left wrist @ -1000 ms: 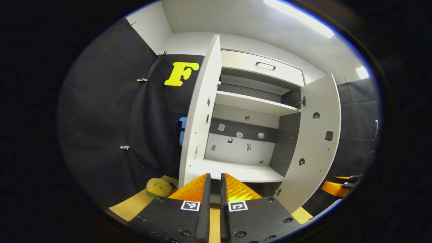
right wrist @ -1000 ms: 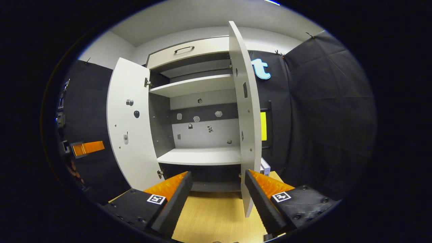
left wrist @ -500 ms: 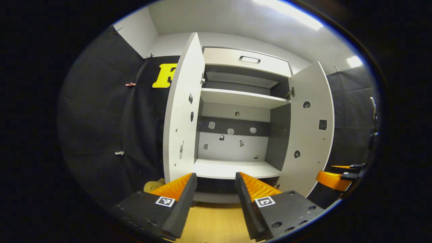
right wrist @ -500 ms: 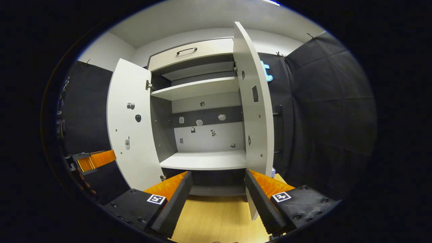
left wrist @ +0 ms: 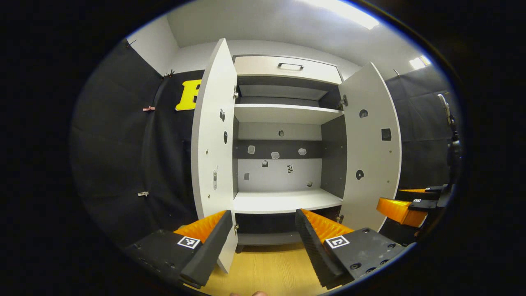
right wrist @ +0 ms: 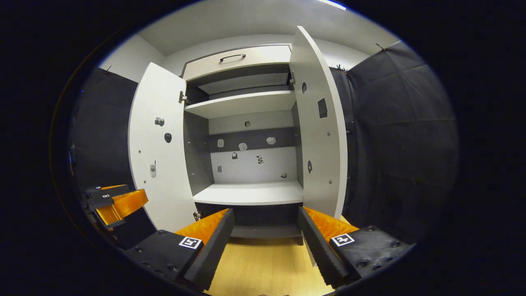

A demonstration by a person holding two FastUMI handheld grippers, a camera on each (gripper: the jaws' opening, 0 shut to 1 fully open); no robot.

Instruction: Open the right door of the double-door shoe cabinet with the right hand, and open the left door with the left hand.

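At the bottom of the left gripper view, the left gripper (left wrist: 261, 242) holds its fingers spread wide on nothing, the lower edge of the left door (left wrist: 213, 135) showing between them. The right gripper (right wrist: 266, 242), low in the right gripper view, is likewise parted and empty, with the right door (right wrist: 322, 127) rising just behind its right-hand finger.

Both doors of the shoe cabinet (left wrist: 283, 68) stand swung outward at the centre of each frame, baring a lower shelf (left wrist: 283, 200) and an upper shelf (left wrist: 283, 113); the opening looks done or all but done. To finish well, each hand would do best to draw straight back, away from the door edges, so that no finger catches a panel and nudges it toward closing. If either door needs more swing, a light push on its inner face near the free edge would serve better than a pinch.

The cabinet stands on a pale wood-grain surface (right wrist: 263, 267), seen between the fingers at the bottom of both frames. A drawer front with a dark handle (left wrist: 290, 65) tops the cabinet in the upper middle. Black cloth (left wrist: 119, 156) hangs to either side, and white wall and a lit ceiling (left wrist: 287, 20) fill the top.
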